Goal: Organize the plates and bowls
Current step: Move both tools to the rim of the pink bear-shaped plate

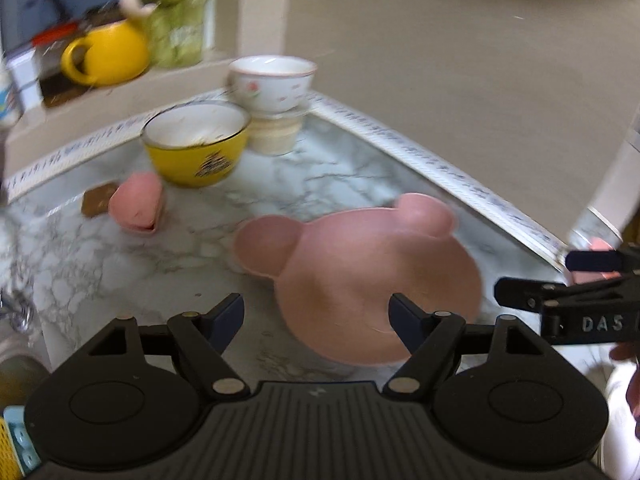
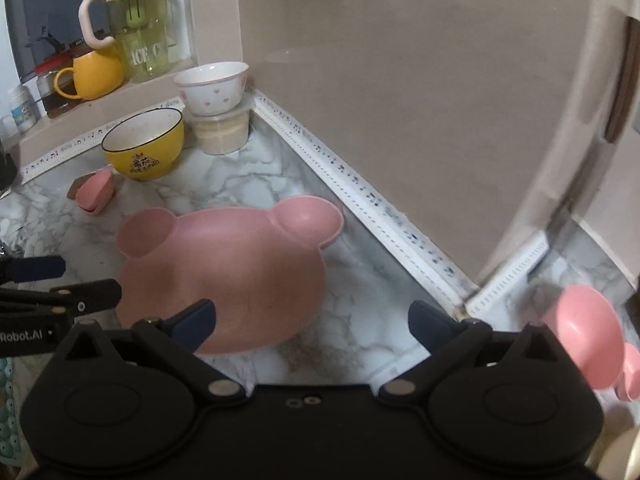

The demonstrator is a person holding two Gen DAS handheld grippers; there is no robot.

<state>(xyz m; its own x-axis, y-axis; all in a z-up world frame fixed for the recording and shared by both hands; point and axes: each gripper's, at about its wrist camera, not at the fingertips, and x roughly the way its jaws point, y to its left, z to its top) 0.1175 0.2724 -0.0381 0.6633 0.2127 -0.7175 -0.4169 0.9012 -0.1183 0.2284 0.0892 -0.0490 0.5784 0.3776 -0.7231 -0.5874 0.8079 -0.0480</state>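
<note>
A pink bear-shaped plate (image 1: 372, 280) (image 2: 228, 276) lies flat on the marble counter (image 1: 304, 176). My left gripper (image 1: 316, 322) is open and empty, just above the plate's near edge. My right gripper (image 2: 312, 322) is open and empty, over the plate's right front edge. A yellow bowl (image 1: 196, 144) (image 2: 144, 146) stands behind the plate. A white flowered bowl (image 1: 272, 82) (image 2: 212, 86) sits on a beige container in the corner. A second pink bear plate (image 2: 588, 336) shows at the right, beyond the wall corner.
A small pink heart-shaped dish (image 1: 138, 204) (image 2: 95, 195) lies left of the yellow bowl. A yellow mug (image 2: 90, 74) and a green bottle (image 2: 140, 32) stand on the ledge behind. The beige wall (image 2: 400, 120) runs along the right. A sink (image 1: 16, 344) is at the left.
</note>
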